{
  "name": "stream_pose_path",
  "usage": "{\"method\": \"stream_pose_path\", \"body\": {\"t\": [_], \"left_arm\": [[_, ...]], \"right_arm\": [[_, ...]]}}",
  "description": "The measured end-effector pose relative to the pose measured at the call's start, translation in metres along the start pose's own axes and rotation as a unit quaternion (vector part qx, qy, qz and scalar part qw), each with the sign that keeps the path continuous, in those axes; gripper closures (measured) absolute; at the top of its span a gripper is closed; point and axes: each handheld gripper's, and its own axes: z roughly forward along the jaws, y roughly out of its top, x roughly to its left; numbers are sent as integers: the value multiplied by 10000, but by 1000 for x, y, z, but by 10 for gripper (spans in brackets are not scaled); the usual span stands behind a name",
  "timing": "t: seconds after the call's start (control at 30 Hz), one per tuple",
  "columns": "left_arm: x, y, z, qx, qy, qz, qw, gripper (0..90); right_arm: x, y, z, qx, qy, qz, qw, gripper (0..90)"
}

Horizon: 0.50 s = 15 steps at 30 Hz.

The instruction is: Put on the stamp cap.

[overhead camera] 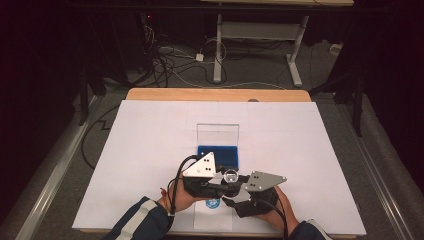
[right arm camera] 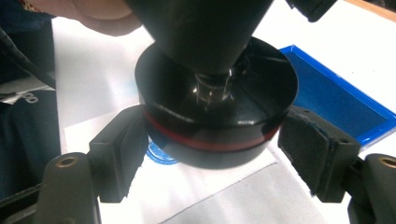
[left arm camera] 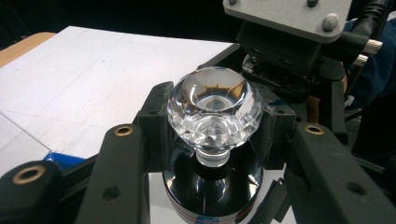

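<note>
While the left gripper point(overhead camera: 222, 181) clamps the crystal knob point(left arm camera: 215, 109) to lift the stamp point(right arm camera: 217, 116) (blue print point(right arm camera: 159, 154) beneath), the right gripper point(right arm camera: 219, 158) stands open around its base.

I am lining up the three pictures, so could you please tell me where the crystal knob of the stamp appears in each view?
High view: the crystal knob sits low and centre, between the two hands.
Left gripper view: it is in the middle, clamped by the left tongs.
Right gripper view: its stem shows at top centre; its head is hidden behind a dark cone.
Shared landmark: the blue tray.
</note>
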Motion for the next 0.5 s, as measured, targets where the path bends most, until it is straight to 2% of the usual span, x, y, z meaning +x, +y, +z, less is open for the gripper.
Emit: {"method": "stream_pose_path", "body": {"t": [0.3,0.5], "left_arm": [[0,2,-4,6,42,47,10000,540],[3,2,-8,-95,54,25,9999,539]], "right_arm": [[1,-1,-2,104,-46,-134,9998,233],[-2,-1,-4,87,-110,-139,9998,223]]}}
